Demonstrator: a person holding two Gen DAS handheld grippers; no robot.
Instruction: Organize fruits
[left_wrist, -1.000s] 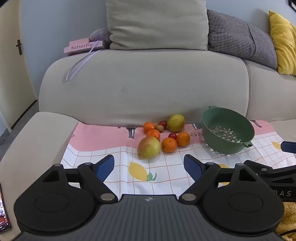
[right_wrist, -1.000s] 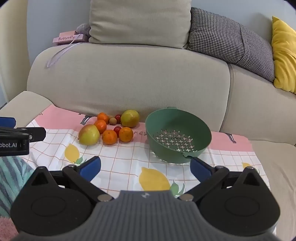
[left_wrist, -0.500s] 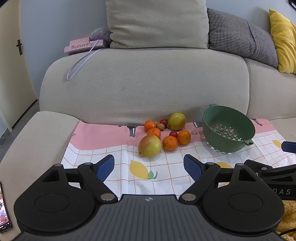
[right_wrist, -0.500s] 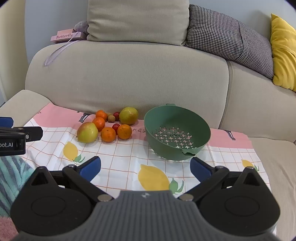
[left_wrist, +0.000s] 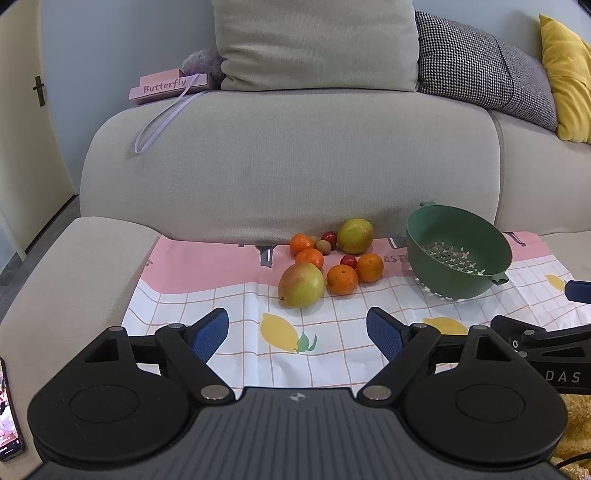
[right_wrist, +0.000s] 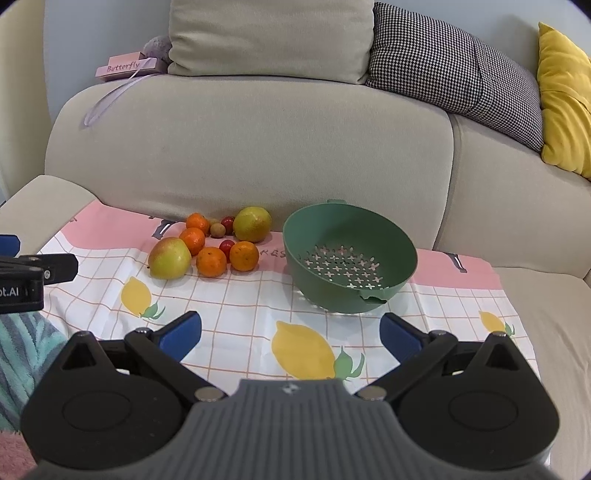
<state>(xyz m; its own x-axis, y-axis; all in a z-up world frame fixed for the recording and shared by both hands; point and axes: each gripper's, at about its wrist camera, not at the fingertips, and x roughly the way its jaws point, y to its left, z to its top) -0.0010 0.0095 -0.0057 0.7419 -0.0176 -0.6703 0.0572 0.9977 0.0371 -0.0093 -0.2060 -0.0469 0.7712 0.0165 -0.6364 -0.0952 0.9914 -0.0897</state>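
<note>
Sofa back (right_wrist: 258, 147) behind fruit pile (left_wrist: 328, 264); nothing between pile and my left gripper (left_wrist: 297, 332). Colander (right_wrist: 349, 258) right of pile, tilted, seemingly empty. My right gripper (right_wrist: 290, 334) also wide open, holding nothing. All on lemon-print cloth (right_wrist: 236, 306).

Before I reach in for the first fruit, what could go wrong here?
The fruit pile is tightly packed, so gripping the big pear could nudge the oranges and send them rolling. The green colander sits tilted on soft cloth and might tip when fruit drops in. Both grippers, left and right, are open and empty.
</note>
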